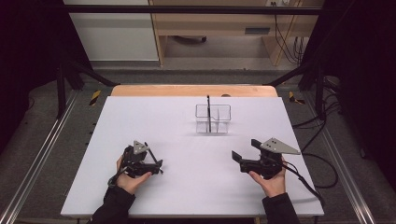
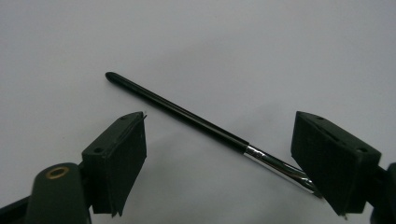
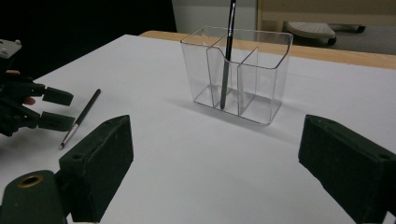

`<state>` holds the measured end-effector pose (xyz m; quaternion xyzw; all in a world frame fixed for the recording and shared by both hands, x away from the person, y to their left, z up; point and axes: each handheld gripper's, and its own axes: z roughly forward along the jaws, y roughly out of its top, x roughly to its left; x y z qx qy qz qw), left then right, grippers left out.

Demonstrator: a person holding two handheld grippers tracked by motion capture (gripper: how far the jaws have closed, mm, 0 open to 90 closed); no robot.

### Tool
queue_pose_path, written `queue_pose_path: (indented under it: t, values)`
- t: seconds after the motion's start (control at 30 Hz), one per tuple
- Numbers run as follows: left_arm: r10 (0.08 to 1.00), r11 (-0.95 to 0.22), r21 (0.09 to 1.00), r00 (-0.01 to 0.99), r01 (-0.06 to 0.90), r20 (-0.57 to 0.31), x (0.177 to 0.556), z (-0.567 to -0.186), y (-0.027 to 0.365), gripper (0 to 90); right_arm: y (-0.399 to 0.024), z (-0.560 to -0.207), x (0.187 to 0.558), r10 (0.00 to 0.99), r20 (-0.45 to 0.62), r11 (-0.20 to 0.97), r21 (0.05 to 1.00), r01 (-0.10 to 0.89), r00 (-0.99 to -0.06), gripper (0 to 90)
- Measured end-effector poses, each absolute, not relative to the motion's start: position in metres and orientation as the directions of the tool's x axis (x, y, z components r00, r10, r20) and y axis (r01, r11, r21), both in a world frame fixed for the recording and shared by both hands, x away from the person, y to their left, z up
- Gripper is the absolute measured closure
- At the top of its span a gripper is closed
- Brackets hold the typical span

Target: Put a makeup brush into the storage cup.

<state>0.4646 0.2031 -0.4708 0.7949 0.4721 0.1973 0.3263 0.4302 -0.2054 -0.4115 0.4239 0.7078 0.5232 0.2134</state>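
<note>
Low over the table, left gripper (image 2: 219, 154) fingers open astride the lying brush (image 2: 187, 116)

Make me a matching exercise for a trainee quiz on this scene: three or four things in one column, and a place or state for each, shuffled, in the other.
Things:
1. loose brush
2. upright brush
3. clear organizer
4. right claw

Places or states:
A. standing on the white table, divided into compartments
B. lying flat between the open jaws of the left claw
C. open, holding nothing
D. standing in a compartment

Pairs: 1-B, 2-D, 3-A, 4-C
</note>
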Motion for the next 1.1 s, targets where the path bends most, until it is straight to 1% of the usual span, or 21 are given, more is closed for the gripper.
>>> queue_pose_path:
  t: [0.3,0.47,0.67,0.93,1.03,1.1]
  values:
    - [0.873,-0.361,0.682,0.488,0.636,0.006,0.4649,-0.4772,0.1959,28.2,-0.2052,-0.4116,0.4306,0.822,0.146,0.088,0.922,0.377,-0.550,10.7]
    - [0.876,-0.362,0.683,0.482,0.634,0.016,0.4638,-0.4772,0.1947,30.4,-0.2043,-0.4124,0.4309,0.823,0.146,0.091,0.920,0.382,-0.549,10.8]
    - [0.870,-0.370,0.682,0.492,0.631,0.016,0.4624,-0.4765,0.1947,36.5,-0.2047,-0.4121,0.4305,0.826,0.143,0.094,0.919,0.383,-0.545,10.7]
    - [0.871,-0.371,0.674,0.491,0.639,0.014,0.4614,-0.4742,0.1976,46.8,-0.2051,-0.4116,0.4300,0.825,0.144,0.093,0.919,0.382,-0.547,10.7]
    - [0.870,-0.370,0.670,0.494,0.643,0.007,0.4613,-0.4733,0.2005,53.9,-0.2047,-0.4121,0.4303,0.825,0.142,0.096,0.919,0.383,-0.546,10.7]
    - [0.869,-0.368,0.670,0.494,0.645,0.001,0.4613,-0.4728,0.2019,56.6,-0.2042,-0.4126,0.4305,0.825,0.141,0.098,0.918,0.384,-0.547,10.7]
